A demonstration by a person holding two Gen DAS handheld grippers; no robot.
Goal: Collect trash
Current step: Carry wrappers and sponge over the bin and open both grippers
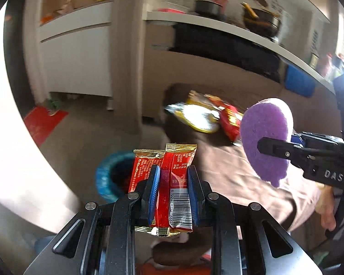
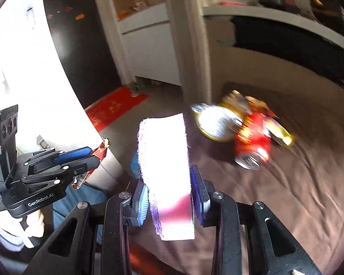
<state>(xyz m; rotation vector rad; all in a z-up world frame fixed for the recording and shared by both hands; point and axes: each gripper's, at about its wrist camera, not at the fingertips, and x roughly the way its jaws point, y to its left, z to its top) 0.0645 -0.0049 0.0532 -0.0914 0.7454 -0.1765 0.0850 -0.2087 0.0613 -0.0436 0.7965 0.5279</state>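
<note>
Two wrappers (image 1: 169, 183) (left tool (image 1: 173, 174))

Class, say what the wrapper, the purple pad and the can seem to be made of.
Wrapper: glossy foil-plastic film, likely; gold crimped ends, printed barcode.
Purple pad: foam or sponge, seemingly; matte, pitted face, fuzzy edges.
Can: thin metal, probably aluminium; shiny silver end, red printed side, though blurred.

Left wrist view: looks forward along its jaws from close behind them, across the brown bed (image 1: 229, 160) toward the far white cabinets (image 1: 78, 52).
Right wrist view: just right of it, facing the same way, equally near.
Shared: bed, the wrapper pile (image 1: 206, 114) (image 2: 240, 126), red mat (image 1: 43, 121) (image 2: 114, 107), each other's gripper.
</note>
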